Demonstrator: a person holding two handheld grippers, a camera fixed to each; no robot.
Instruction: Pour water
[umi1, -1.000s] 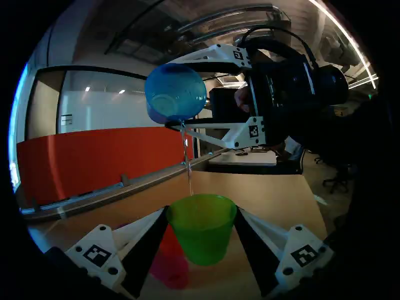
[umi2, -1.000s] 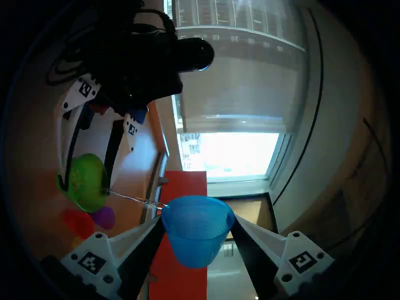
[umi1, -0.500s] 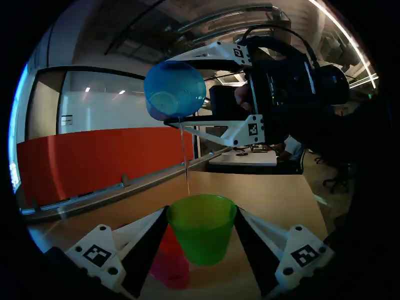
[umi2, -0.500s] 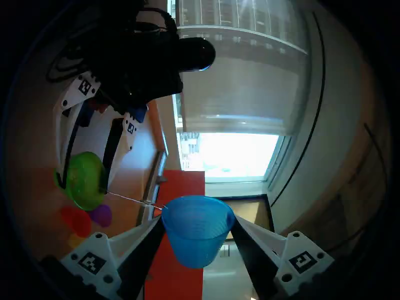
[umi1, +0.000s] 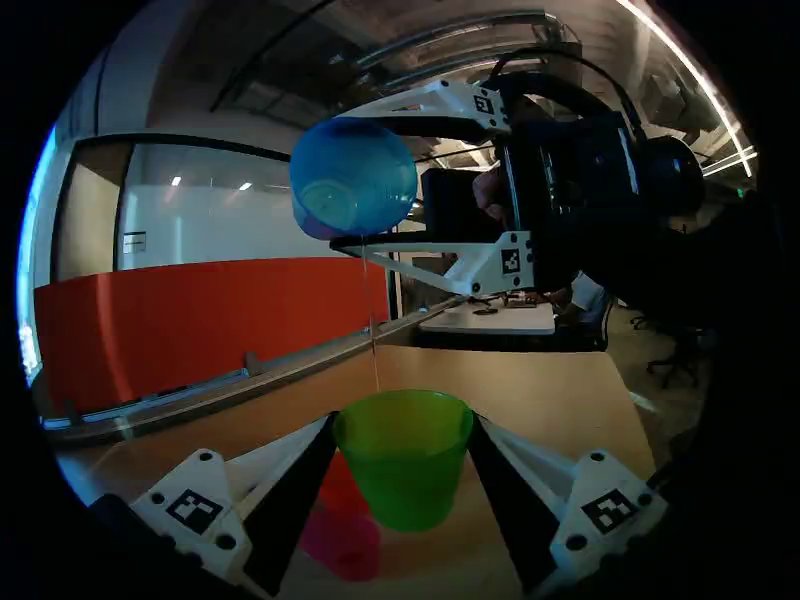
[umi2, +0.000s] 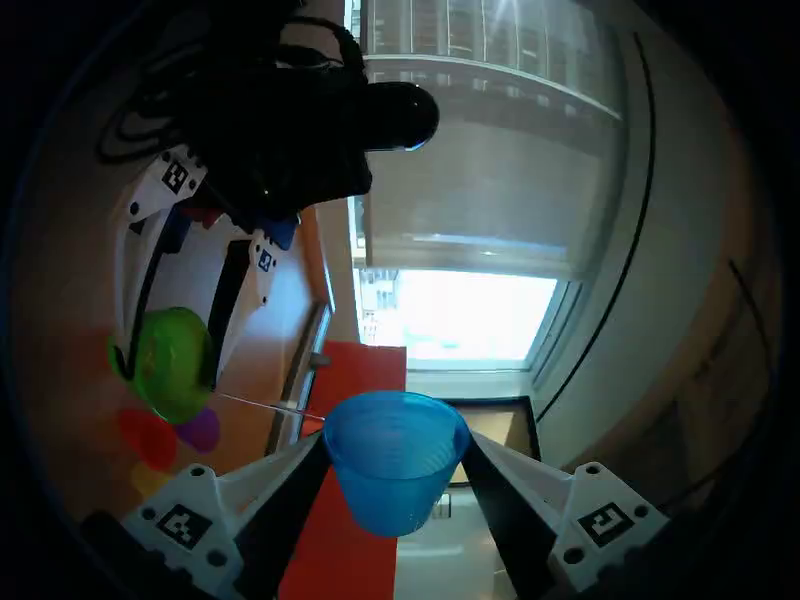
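Left gripper: fingers closed part-way, both pressing the sides of the green cup, cup upright, mouth open to the top. Can't tell if its base touches the table.

Right gripper: same width, clamped on the blue cup. In the left gripper view that cup hangs tipped over above the green one, well apart, rim pointing down-left. Thin water thread runs from its lower lip to just inside the green cup's far rim.

Clearance: red cup and pink cup sit just left of the green cup, behind the left finger. Bare tabletop to the right and far side. Far-left table edge runs along a metal rail under the orange partition; the right edge drops to floor.

Markings: black-and-white square tags on the fingers of both grippers. Small sign on the glass wall, too small to read.
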